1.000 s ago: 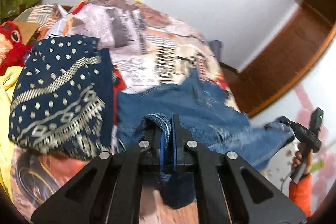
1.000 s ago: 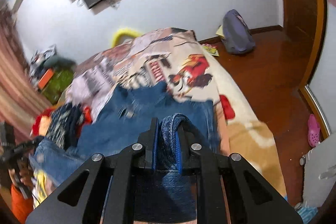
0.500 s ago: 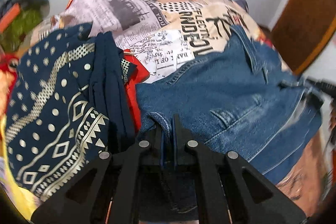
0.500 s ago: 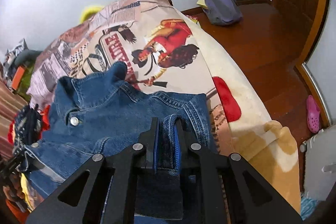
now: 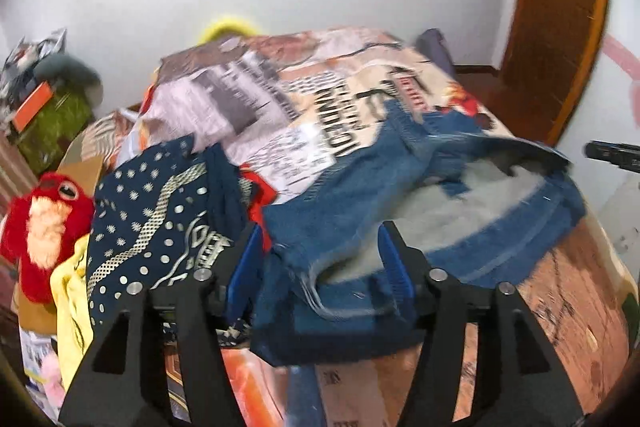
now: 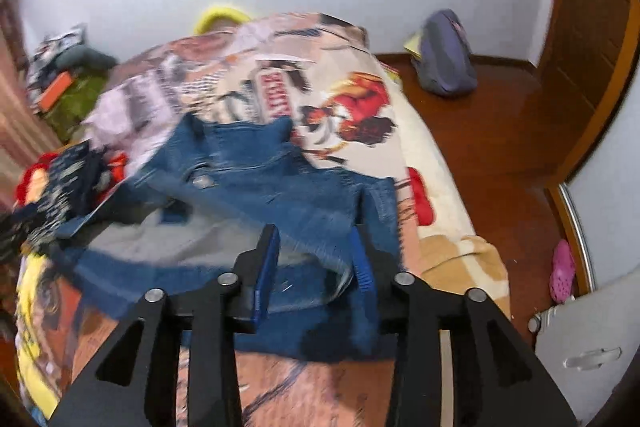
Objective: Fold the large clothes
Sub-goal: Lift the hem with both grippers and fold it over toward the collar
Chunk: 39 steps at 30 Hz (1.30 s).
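A blue denim jacket (image 5: 400, 195) lies on the bed's printed cover (image 5: 288, 115), its near half turned over so the grey inside shows. My left gripper (image 5: 320, 259) is open, its blue pads on either side of the jacket's near left edge. In the right wrist view the jacket (image 6: 256, 187) lies crumpled across the cover (image 6: 352, 99). My right gripper (image 6: 316, 259) is open over the jacket's near right edge. The frames are blurred by motion.
A navy patterned garment (image 5: 160, 219) and a red cloth lie left of the jacket. A red plush toy (image 5: 48, 219) and yellow cloth sit at the bed's left edge. A purple bag (image 6: 444, 59) stands on the wooden floor, right.
Both grippers were shut on the jacket's hem corners; both have now opened and let the denim go. The jacket's near half has dropped folded over, grey inside up.
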Tool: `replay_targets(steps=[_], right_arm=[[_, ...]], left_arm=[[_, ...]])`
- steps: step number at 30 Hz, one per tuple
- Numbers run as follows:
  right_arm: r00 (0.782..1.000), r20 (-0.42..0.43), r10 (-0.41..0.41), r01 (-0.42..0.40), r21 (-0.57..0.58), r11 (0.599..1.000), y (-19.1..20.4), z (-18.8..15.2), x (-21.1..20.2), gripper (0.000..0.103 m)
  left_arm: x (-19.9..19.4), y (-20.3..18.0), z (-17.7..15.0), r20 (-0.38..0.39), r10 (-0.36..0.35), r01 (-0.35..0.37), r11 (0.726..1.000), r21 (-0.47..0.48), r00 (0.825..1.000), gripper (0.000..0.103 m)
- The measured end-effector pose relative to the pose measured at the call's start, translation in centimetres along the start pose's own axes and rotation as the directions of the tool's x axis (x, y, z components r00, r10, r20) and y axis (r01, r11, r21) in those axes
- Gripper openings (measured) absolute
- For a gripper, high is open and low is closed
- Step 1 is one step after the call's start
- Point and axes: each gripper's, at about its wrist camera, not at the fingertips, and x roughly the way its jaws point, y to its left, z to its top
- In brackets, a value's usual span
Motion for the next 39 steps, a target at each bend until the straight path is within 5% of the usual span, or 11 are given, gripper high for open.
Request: replay_targets(steps=[6, 12, 20, 24, 27, 30, 34, 39], right_arm=[[0.995, -0.058, 0.078, -0.082, -0.07, 0.994, 4.1, -2.1, 1.1, 0.036], [0.978, -0.178, 0.111, -0.128, -0.089, 0.988, 6.8, -4.3, 5.6, 0.036], [0.973, -0.213, 0.09, -0.118, -0.124, 0.985, 8.0, -3.4, 9.5, 0.037], [0.981, -0.189, 0.043, -0.068, -0.13, 0.989, 8.1, 0.4, 11.4, 0.037], [0.997, -0.073, -0.036, 0.031, -0.074, 0.997, 7.0, 4.9, 11.0, 0.037], [0.999, -0.003, 0.035, -0.035, 0.024, 0.999, 6.0, 7.4, 9.3, 0.037], [0.994, 0.046, 0.099, -0.099, 0.008, 0.995, 6.6, 7.4, 7.0, 0.037], [0.988, -0.048, 0.15, -0.154, -0.095, 0.983, 8.9, 3.0, 7.0, 0.039]], left_arm=[[0.9, -3.7, -2.0, -0.068, -0.088, 0.092, 0.994, 0.065, 0.994, 0.066], [6.4, -6.2, -4.5, -0.212, -0.078, 0.1, 0.99, 0.095, 0.974, 0.066], [11.4, -4.8, -2.0, -0.22, -0.092, 0.101, 0.994, 0.031, 0.971, 0.066], [15.0, -2.7, 1.6, -0.24, 0.011, -0.006, 1.0, 0.02, 0.971, 0.066], [16.1, -0.5, 4.5, -0.218, 0.091, -0.097, 0.995, -0.016, 0.972, 0.064], [14.9, 1.2, 6.6, -0.139, 0.174, -0.184, 0.981, -0.06, 0.975, 0.064], [12.7, 2.0, 6.9, -0.102, 0.102, -0.113, 0.988, -0.107, 0.99, 0.064], [10.9, 0.4, 4.5, -0.126, -0.01, 0.0, 0.997, -0.079, 0.992, 0.065]])
